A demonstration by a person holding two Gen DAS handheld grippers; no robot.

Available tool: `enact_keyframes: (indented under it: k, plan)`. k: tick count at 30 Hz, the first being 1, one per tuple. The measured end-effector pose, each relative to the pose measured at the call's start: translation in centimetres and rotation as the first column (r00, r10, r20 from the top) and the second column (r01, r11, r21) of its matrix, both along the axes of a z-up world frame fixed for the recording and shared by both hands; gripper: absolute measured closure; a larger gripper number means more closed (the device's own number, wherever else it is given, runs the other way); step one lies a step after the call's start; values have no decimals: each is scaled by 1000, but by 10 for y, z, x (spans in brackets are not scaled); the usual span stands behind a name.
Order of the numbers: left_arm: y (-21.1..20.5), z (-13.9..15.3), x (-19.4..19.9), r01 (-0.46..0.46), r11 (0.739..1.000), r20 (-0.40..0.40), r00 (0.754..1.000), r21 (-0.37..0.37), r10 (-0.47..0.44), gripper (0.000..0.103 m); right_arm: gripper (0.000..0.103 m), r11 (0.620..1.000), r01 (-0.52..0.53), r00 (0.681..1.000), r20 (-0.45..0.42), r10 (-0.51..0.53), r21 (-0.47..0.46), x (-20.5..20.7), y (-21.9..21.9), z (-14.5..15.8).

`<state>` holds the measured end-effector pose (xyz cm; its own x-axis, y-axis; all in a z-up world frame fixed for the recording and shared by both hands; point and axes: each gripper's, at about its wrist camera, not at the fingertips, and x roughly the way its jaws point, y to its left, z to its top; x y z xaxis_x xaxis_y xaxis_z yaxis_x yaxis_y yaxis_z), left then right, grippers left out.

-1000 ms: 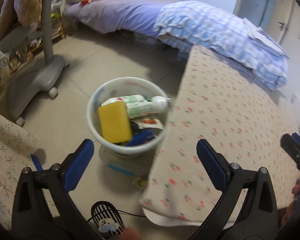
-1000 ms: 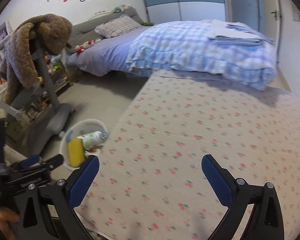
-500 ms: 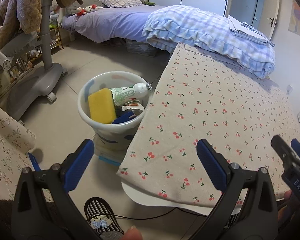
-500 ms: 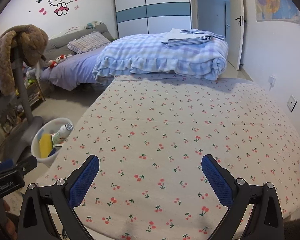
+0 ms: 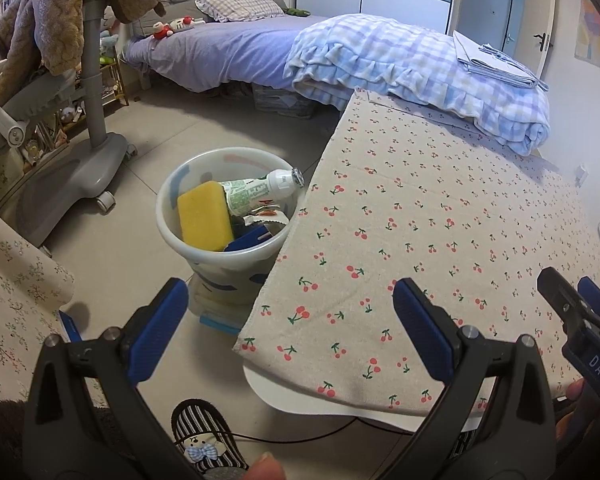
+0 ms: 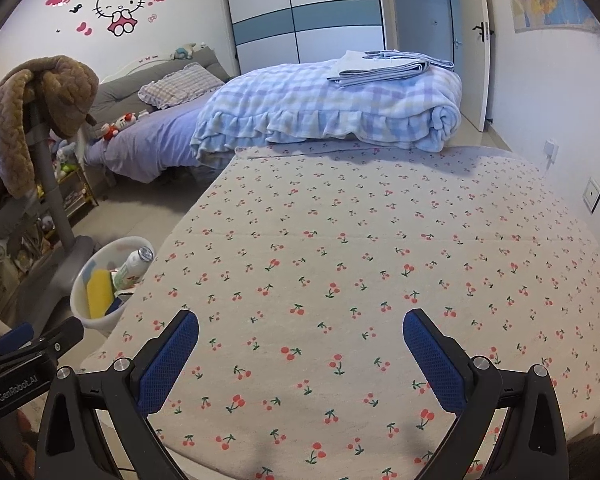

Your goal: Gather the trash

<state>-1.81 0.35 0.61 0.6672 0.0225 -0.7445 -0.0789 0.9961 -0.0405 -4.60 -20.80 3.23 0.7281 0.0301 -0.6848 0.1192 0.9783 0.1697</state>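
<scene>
Both wrist cameras have drawn back and steadied since a second ago, so that more of the cherry-print tablecloth [image 6: 380, 280] now shows. Left gripper [image 5: 292, 324]: blue-padded fingers [image 5: 158, 330] spread wide, nothing between them, held above the table's near-left corner and the floor. Right gripper [image 6: 300, 360]: blue-padded fingers [image 6: 434, 360] likewise parted and empty, above the bare cloth.

White plastic waste bin [image 5: 172, 236]: standing on the grey floor, just beside the table's left edge. It holds a yellow rectangular sponge [image 5: 204, 216], a white bottle with green label [image 5: 260, 192] lying on its side, and a dark blue object [image 5: 248, 240] partly hidden by the rim.

Beyond: grey wheeled stand [image 5: 76, 168] draped with a brown fleece [image 5: 40, 20]; bed with a folded blue-checked blanket [image 6: 340, 108].
</scene>
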Motion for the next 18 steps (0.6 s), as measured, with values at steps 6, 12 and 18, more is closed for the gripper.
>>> enact_keyframes:
  k: [6, 12, 18]
  plan:
    - [0, -1, 0, 0, 1000, -2, 1000, 0, 0, 1, 0, 1000, 2, 1000, -4, -2, 10, 0, -2, -1]
    - [0, -1, 0, 1, 1000, -2, 1000, -2, -1, 1, 0, 1000, 2, 1000, -9, -1, 20, 0, -3, -2]
    - [0, -1, 0, 1, 1000, -2, 1000, -3, -1, 1, 0, 1000, -1, 1000, -13, 1, 25, 1, -1, -3]
